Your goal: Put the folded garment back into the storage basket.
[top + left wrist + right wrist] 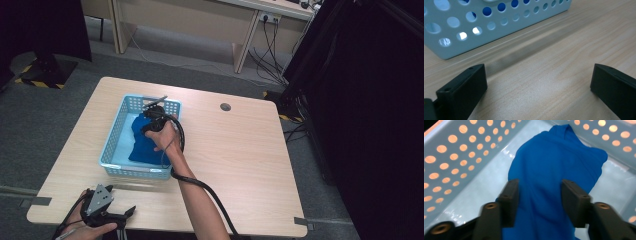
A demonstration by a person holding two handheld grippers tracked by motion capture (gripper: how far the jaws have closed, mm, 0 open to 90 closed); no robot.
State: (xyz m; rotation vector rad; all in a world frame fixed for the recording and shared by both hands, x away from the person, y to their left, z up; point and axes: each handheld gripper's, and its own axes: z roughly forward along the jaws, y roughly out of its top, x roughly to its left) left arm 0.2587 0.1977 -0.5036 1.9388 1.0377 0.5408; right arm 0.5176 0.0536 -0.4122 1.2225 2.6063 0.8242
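**Right hand-held gripper lowered over blue cloth in basket**

A light blue perforated basket (116, 134) was seen on the wooden desk (240, 150), set toward the left edge and nearer the far side than the near one. A crumpled blue cloth (142, 140) was lying inside it, on the basket floor, toward the right wall.

The right hand-held gripper (152, 120) was held inside the basket by the right hand (165, 137), directly over the cloth. In the right gripper view its jaws were parted about halfway, one on each side of a raised fold of the cloth (554, 170) — whether the pads were touching the fabric could not be told, and nothing was clamped.

The left hand-held gripper (120, 212) was held by the left hand (87, 230) at the near left corner of the desk, just in front of the basket's near wall. Its jaws were spread wide and empty — bare desk (549, 75) was seen between them, with the basket wall (474, 27) beyond.
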